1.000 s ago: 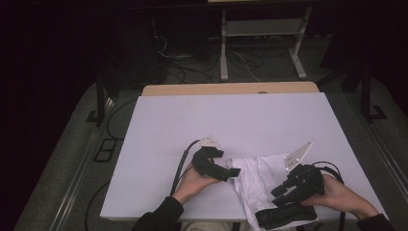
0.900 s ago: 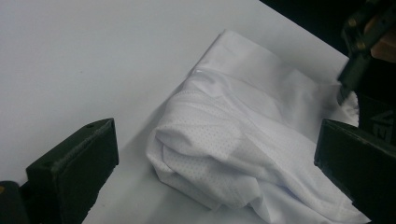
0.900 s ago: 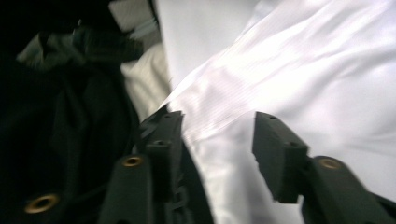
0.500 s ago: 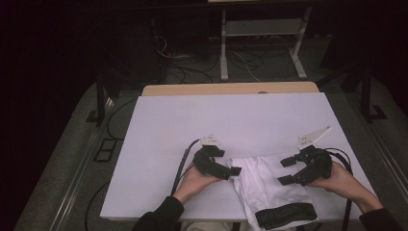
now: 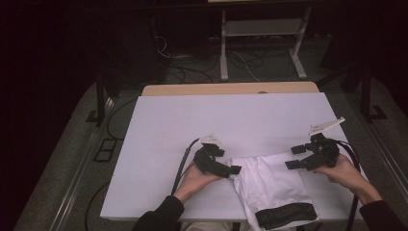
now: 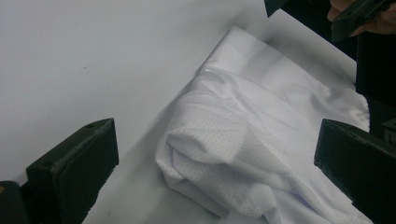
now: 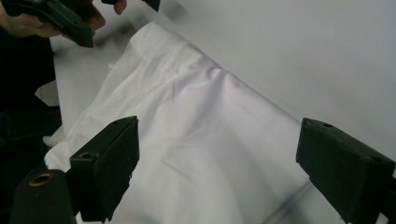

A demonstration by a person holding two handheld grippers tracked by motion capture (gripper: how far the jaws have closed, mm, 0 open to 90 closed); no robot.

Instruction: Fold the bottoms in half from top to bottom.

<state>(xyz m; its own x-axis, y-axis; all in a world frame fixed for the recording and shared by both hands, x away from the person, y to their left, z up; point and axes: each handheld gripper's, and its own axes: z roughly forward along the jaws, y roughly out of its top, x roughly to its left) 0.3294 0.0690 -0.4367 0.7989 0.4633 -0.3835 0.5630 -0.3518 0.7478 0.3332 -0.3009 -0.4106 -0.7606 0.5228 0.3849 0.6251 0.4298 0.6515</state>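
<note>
White cloth [image 5: 272, 185] lay at the table's [image 5: 231, 120] near edge, its black band overhanging. Left gripper [image 5: 232, 169] was held wide at the cloth's bunched left corner, presumably to pin or take it. Right gripper [image 5: 294, 157], jaws just opened wide with nothing between them, was poised over the right edge, likely for regrasping.

The garment [image 5: 272, 185] lies on the desk [image 5: 231, 120] at its near edge, right of centre. The left gripper [image 5: 231, 169] sits at its left corner. The right gripper [image 5: 294, 157] is just beside its right corner.
</note>
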